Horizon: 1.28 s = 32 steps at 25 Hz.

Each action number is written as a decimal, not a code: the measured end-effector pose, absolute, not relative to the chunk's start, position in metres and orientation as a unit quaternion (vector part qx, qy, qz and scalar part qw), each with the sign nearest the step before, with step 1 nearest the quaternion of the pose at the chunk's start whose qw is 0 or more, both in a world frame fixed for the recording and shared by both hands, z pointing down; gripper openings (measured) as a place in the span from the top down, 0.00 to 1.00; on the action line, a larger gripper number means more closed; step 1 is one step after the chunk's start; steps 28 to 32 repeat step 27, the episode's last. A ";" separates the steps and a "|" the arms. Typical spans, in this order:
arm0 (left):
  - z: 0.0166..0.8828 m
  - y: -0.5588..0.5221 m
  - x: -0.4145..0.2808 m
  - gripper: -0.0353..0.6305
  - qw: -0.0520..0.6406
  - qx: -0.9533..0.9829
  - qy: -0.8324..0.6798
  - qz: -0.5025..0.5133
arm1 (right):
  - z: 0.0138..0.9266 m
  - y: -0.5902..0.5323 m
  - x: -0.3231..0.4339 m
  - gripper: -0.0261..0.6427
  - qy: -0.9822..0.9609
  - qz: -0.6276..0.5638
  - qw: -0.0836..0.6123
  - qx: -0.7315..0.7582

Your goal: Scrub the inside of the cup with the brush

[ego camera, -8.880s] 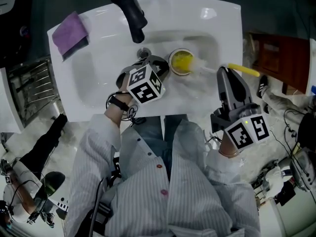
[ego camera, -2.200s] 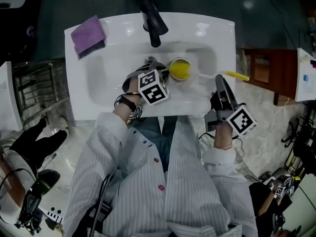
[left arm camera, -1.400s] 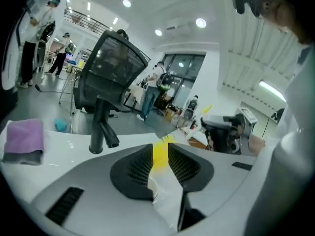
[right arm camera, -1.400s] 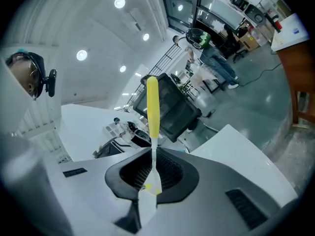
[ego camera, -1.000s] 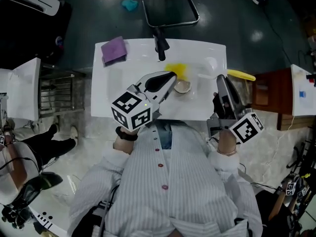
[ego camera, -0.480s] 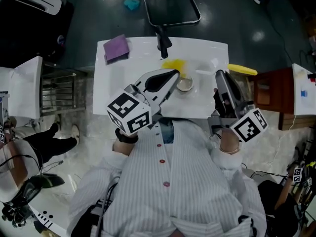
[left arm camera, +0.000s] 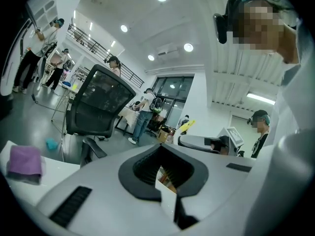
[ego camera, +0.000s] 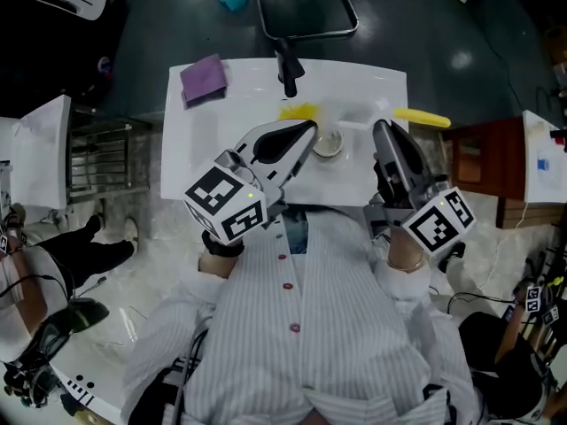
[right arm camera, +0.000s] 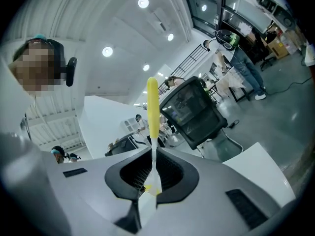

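Both grippers are up over the sink (ego camera: 190,140). My left gripper (ego camera: 305,135) is clamped on a thin pale wall, which I take to be the rim of the cup (ego camera: 328,141). My right gripper (ego camera: 382,131) is clenched on the white stem of the brush (ego camera: 422,118), yellow handle sticking out past the jaws. The cup sits right at my left tips, and the brush stem reaches toward it, not inside as far as I can see.

To scrub well, I'd hold the cup steady, mouth turned to the brush, feed the bristles fully in, then twist against wall and bottom — light pressure, so the rim doesn't slip. What's in the cup? Too small and blurred to tell. A purple cloth (ego camera: 203,79) lies on the sink's far corner.
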<state>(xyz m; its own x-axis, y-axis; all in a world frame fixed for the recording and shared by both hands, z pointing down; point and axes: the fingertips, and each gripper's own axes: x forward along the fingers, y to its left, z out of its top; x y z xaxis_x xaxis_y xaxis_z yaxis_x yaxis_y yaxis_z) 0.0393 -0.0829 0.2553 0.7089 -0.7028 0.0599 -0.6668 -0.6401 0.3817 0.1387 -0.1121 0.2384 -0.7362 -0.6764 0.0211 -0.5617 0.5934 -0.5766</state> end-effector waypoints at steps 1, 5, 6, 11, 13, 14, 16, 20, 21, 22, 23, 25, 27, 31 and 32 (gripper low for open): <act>0.256 -0.083 0.040 0.93 0.191 0.904 -0.380 -0.048 | 0.239 -0.112 0.138 0.88 0.888 -0.285 0.099 -0.348; 0.257 -0.083 0.039 0.93 0.193 0.900 -0.388 -0.049 | 0.243 -0.112 0.139 0.88 0.888 -0.284 0.094 -0.349; 0.257 -0.083 0.039 0.93 0.193 0.900 -0.388 -0.049 | 0.243 -0.111 0.140 0.88 0.888 -0.284 0.094 -0.350; 0.259 -0.083 0.038 0.93 0.192 0.902 -0.383 -0.047 | 0.246 -0.110 0.141 0.88 0.886 -0.285 0.092 -0.355; 0.260 -0.083 0.037 0.93 0.197 0.899 -0.388 -0.047 | 0.247 -0.111 0.141 0.88 0.885 -0.286 0.092 -0.356; 0.260 -0.083 0.037 0.93 0.199 0.898 -0.389 -0.047 | 0.247 -0.111 0.142 0.88 0.885 -0.286 0.091 -0.357; 0.260 -0.083 0.038 0.93 0.200 0.899 -0.387 -0.046 | 0.247 -0.111 0.142 0.88 0.885 -0.286 0.089 -0.357; 0.261 -0.083 0.038 0.93 0.199 0.903 -0.378 -0.043 | 0.249 -0.110 0.138 0.88 0.885 -0.286 0.079 -0.358; 0.261 -0.084 0.037 0.93 0.199 0.903 -0.378 -0.043 | 0.251 -0.111 0.137 0.88 0.886 -0.285 0.075 -0.359; 0.262 -0.084 0.036 0.93 0.199 0.903 -0.378 -0.042 | 0.252 -0.111 0.135 0.88 0.886 -0.285 0.073 -0.359; 0.263 -0.085 0.035 0.93 0.199 0.903 -0.379 -0.041 | 0.253 -0.111 0.134 0.88 0.886 -0.285 0.070 -0.360; 0.264 -0.086 0.034 0.93 0.199 0.903 -0.379 -0.037 | 0.256 -0.113 0.132 0.88 0.885 -0.286 0.067 -0.360; 0.265 -0.088 0.034 0.93 0.197 0.904 -0.377 -0.033 | 0.257 -0.114 0.130 0.88 0.885 -0.288 0.065 -0.361; 0.265 -0.088 0.034 0.93 0.197 0.904 -0.377 -0.033 | 0.257 -0.114 0.130 0.88 0.885 -0.288 0.065 -0.361; 0.265 -0.088 0.034 0.93 0.197 0.904 -0.377 -0.033 | 0.257 -0.114 0.130 0.88 0.885 -0.288 0.065 -0.361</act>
